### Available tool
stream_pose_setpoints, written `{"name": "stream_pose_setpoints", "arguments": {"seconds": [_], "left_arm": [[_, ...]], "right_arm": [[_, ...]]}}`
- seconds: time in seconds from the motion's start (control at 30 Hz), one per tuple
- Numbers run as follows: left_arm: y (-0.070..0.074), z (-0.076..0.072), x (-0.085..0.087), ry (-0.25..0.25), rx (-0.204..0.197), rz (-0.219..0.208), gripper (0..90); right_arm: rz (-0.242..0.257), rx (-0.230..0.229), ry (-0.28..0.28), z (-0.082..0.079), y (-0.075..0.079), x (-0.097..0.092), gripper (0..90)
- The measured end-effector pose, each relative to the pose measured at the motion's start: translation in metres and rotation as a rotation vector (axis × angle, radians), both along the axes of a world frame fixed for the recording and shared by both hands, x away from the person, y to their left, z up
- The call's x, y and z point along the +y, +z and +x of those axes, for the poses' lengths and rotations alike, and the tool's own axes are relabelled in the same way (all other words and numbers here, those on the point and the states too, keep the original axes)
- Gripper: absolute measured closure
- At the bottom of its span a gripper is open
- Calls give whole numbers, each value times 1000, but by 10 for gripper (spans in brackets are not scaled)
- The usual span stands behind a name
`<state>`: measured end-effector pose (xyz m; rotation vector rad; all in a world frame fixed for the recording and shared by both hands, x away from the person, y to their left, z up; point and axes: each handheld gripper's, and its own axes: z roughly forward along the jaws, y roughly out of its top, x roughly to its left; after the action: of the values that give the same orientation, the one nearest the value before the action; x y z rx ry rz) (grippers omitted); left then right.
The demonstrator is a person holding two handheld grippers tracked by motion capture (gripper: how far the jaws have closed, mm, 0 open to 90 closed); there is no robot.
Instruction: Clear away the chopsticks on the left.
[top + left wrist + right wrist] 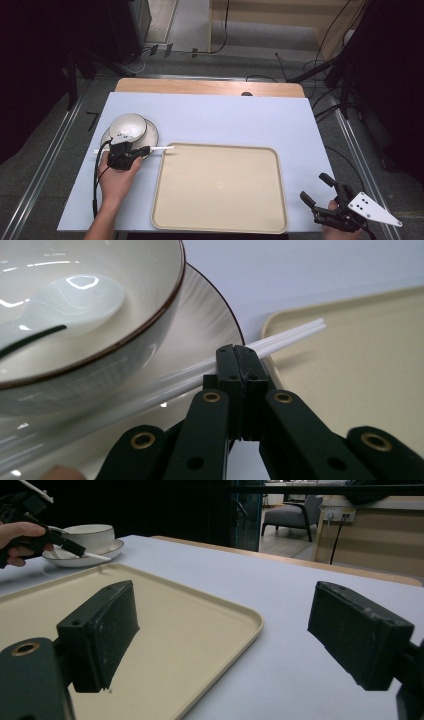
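A white bowl point(128, 127) with a dark rim stands on a white plate point(151, 138) at the table's left, and a white spoon point(75, 295) lies in the bowl. A pair of white chopsticks point(162, 148) lies across the plate's near edge, its tips reaching the corner of the beige tray point(220, 185). My left gripper point(241, 352) is shut, jaws pressed flat together, with its tip right at the chopsticks point(292, 335); I cannot tell whether it touches them. My right gripper point(312, 186) stands open and empty off the tray's near right corner, above the table.
The tray point(165, 630) is bare and takes up the near middle of the pale blue table cover point(225, 120). A wooden strip point(210, 87) edges the far side. Cables and dark stands lie on the floor around the table.
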<state>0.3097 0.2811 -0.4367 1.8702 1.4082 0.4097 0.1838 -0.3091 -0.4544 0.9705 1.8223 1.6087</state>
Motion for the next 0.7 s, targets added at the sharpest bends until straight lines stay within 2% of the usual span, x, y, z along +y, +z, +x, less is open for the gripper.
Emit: {"name": "stream_pose_setpoints", "arguments": {"seconds": [0.27, 0.37, 0.4, 0.53, 0.6, 0.7], "left_arm": [[-2, 9, -2, 21, 5, 20, 900], [-2, 11, -2, 30, 5, 14, 900], [-2, 14, -1, 34, -2, -9, 900], [-1, 18, -2, 55, -20, 13, 900], [-2, 19, -3, 53, -24, 6, 900], [-4, 21, -4, 50, -28, 21, 900]], "right_arm": [[0, 5, 6, 2, -1, 1, 129], [0, 5, 7, 2, -1, 1, 129], [-1, 6, 6, 2, -2, 1, 129], [-1, 11, 4, 3, -3, -1, 129], [-2, 12, 4, 3, -3, -2, 129], [0, 14, 5, 3, -3, -2, 129]]}}
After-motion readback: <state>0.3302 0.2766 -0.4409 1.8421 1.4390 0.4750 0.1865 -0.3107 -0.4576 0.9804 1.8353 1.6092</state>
